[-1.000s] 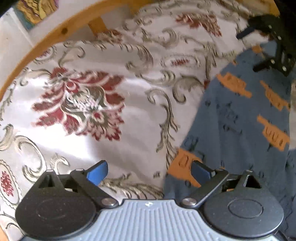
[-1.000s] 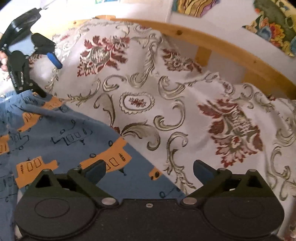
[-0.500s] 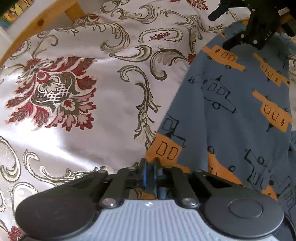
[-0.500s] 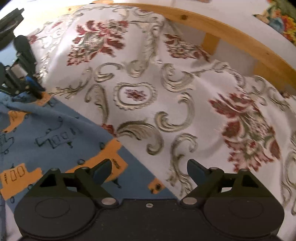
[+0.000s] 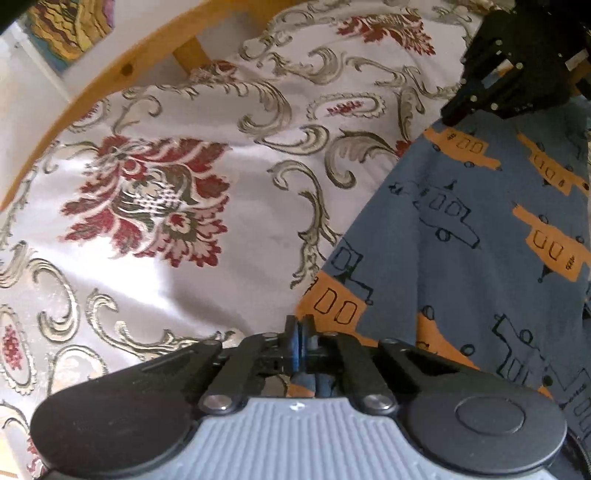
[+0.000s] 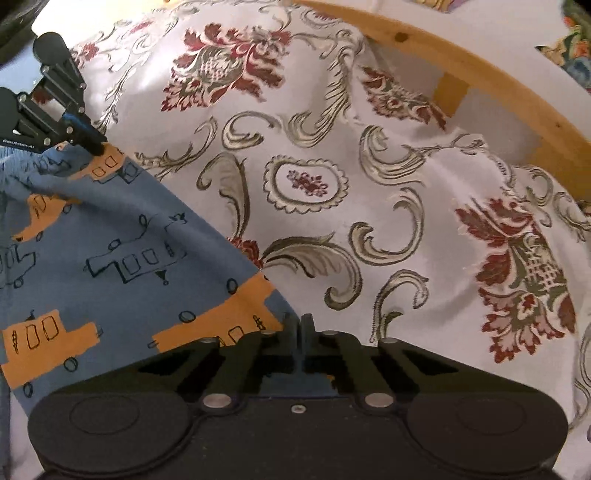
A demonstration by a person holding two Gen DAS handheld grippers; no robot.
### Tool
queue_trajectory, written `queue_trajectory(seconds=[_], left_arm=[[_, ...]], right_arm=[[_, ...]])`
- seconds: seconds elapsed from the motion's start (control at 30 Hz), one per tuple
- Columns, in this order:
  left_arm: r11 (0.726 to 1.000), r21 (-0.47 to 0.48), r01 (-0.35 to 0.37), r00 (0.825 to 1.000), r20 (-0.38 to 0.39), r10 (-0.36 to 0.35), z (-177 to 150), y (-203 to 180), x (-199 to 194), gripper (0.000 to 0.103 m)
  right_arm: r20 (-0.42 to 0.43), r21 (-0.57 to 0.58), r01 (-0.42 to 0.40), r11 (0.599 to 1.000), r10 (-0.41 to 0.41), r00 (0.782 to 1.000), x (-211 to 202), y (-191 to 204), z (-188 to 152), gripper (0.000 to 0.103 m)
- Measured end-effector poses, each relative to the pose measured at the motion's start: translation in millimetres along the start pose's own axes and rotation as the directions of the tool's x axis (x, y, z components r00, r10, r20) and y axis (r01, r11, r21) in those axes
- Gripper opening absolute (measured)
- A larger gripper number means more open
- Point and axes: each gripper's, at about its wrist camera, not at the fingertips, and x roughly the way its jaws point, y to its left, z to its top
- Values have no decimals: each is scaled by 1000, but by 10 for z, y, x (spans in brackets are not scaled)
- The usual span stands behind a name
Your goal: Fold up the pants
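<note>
Pinching pants edge, spread flat on bedspread; left gripper closed on near corner; right gripper closed on other corner; both corners should be lifted together, kept level, cloth held taut, carried across evenly.

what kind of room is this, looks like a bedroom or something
Probably a bedroom, or at least a home: the blue pants lie on a floral bedspread bordered by a curved wooden frame like a bed's, with bright patterned fabric behind it.
</note>
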Motion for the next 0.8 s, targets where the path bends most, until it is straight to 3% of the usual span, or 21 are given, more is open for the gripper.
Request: queue_trajectory(seconds=[0.23, 0.5, 0.8], left_arm=[[994, -54, -95, 993, 66, 99, -33, -32, -180, 1], [982, -74, -176, 969, 163, 186, -167, -184, -547, 1], [975, -90, -203, 931, 290, 221, -546, -575, -1234, 1]], right_arm=[[80, -9, 65, 998, -64, 995, -278, 122, -56, 0], [170, -53, 142, 988, -131, 977, -892, 382, -122, 0], [243, -106, 198, 975, -168, 955, -1806, 1175, -535, 0]])
